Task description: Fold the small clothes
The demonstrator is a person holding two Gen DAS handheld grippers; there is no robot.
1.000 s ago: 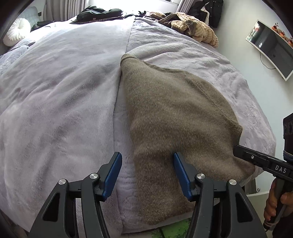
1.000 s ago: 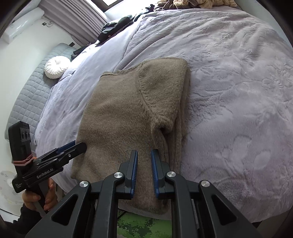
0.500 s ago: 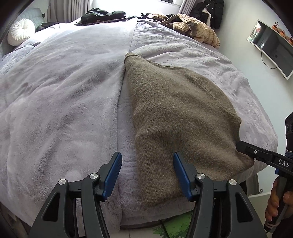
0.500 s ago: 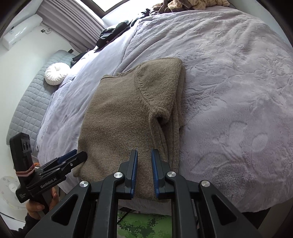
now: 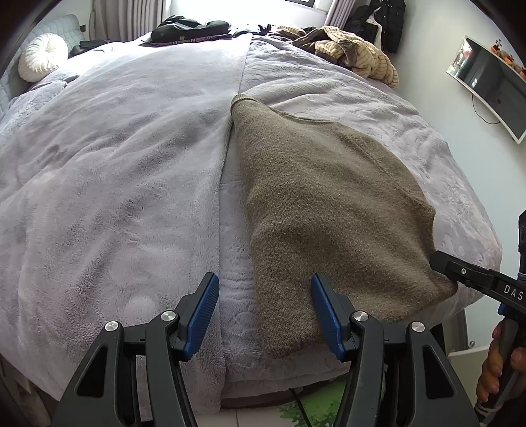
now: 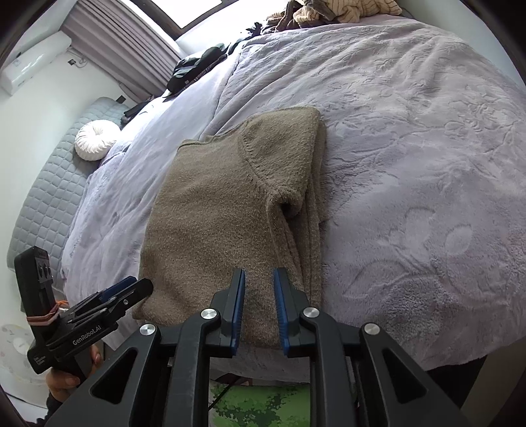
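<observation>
The bed (image 5: 115, 164) lies bare left of the sweater (image 5: 322, 203), which rests folded at its near edge. Left gripper (image 5: 264, 315) hovers released over the hem; right gripper (image 6: 259, 303), nothing between, is opening.

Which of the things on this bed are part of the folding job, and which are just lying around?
Part of the job:
- brown sweater, lying partly folded near the bed's edge
- left gripper, open
- right gripper, jaws opening above the sweater's near edge, nothing pinched

Just lying about:
- striped clothes pile
- black garment
- round white cushion
- lilac blanket
</observation>
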